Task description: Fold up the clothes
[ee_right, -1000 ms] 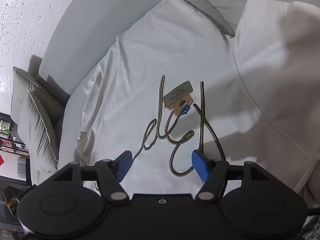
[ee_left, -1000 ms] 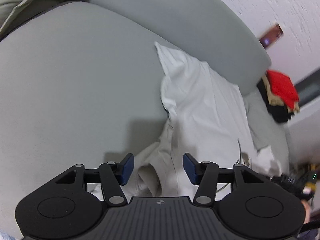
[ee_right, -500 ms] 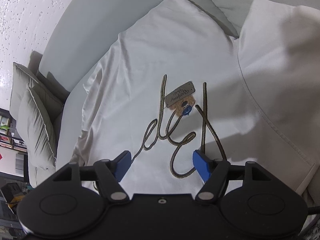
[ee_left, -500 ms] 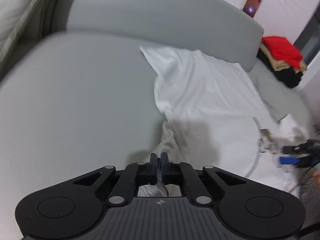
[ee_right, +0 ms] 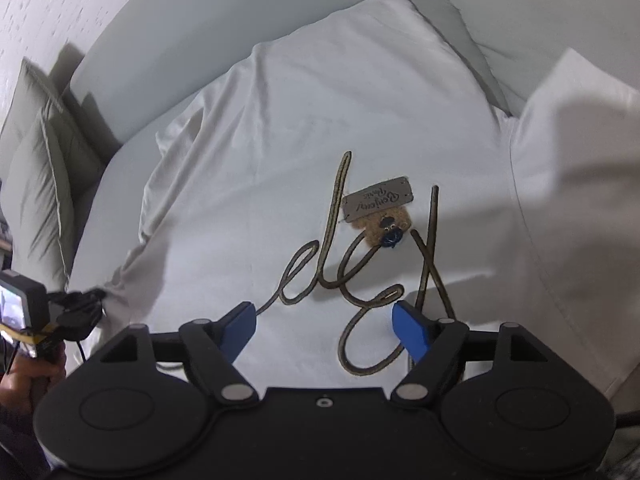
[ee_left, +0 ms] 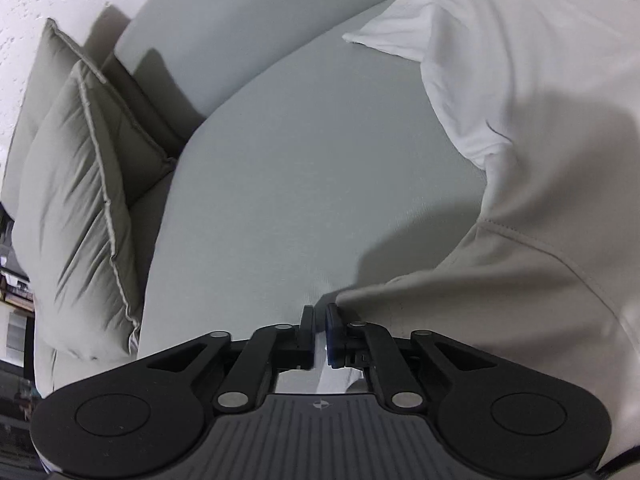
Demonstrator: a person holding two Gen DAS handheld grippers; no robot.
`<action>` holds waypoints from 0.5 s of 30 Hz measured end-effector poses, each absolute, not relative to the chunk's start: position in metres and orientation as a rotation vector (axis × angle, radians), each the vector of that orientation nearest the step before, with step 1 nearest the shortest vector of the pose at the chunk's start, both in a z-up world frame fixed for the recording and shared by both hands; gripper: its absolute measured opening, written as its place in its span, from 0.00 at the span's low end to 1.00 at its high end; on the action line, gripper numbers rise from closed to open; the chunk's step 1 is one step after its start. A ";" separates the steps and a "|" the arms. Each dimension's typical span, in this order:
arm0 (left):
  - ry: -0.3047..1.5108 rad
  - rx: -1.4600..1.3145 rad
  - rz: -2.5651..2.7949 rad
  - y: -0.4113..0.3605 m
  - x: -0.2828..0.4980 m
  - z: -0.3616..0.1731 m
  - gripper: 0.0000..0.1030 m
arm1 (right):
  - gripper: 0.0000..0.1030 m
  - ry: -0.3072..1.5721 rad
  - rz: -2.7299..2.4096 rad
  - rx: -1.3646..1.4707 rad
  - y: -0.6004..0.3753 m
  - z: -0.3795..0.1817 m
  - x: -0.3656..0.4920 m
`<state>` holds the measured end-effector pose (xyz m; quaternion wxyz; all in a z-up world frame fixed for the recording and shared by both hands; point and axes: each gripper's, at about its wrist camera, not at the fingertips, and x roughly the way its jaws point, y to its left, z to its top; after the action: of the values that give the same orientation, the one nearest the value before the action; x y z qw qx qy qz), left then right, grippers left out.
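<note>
A white T-shirt lies spread on a grey sofa seat, with gold script embroidery and a small bear patch on its chest. My right gripper hovers open just above the lower part of the lettering. In the left wrist view the same shirt drapes at the right, and my left gripper is shut on an edge of its white fabric, lifted off the seat. From the right wrist view, the left gripper shows at the shirt's left edge, held by a hand.
The grey sofa seat stretches left of the shirt, with the curved backrest behind. Beige cushions lean at the left end. A second white fabric fold covers the right side of the right wrist view.
My left gripper went from open over the shirt edge to shut on it, then swung and lifted the fabric. My right gripper stayed open, drifting slightly over the lettering.
</note>
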<state>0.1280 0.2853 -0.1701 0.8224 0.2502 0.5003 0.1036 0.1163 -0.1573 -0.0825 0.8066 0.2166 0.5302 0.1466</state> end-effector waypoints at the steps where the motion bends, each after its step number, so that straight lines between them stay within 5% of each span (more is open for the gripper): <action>1: 1.055 0.467 0.211 0.293 0.124 -0.159 0.23 | 0.72 1.127 0.316 0.456 -0.159 -0.079 0.117; 5: 0.961 0.223 0.146 0.318 0.117 -0.105 0.34 | 0.72 1.063 0.314 0.448 -0.172 -0.063 0.136; 8: 0.874 0.071 0.078 0.318 0.139 -0.072 0.50 | 0.67 0.990 0.300 0.459 -0.186 -0.050 0.164; 10: 0.847 -0.022 0.040 0.314 0.164 -0.064 0.71 | 0.58 0.941 0.291 0.467 -0.196 -0.041 0.183; 12: 0.872 -0.097 0.070 0.310 0.198 -0.082 0.73 | 0.41 0.891 0.282 0.474 -0.205 -0.033 0.202; 13: 0.885 -0.134 0.087 0.308 0.215 -0.091 0.65 | 0.30 0.867 0.278 0.477 -0.210 -0.028 0.211; 15: 0.921 -0.211 0.147 0.308 0.245 -0.118 0.54 | 0.29 0.867 0.248 0.479 -0.211 -0.047 0.239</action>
<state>0.2452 0.3082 -0.1179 0.8879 -0.1017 0.4430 0.0706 0.2388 -0.2115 -0.0474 0.8724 0.2294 0.4150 0.1189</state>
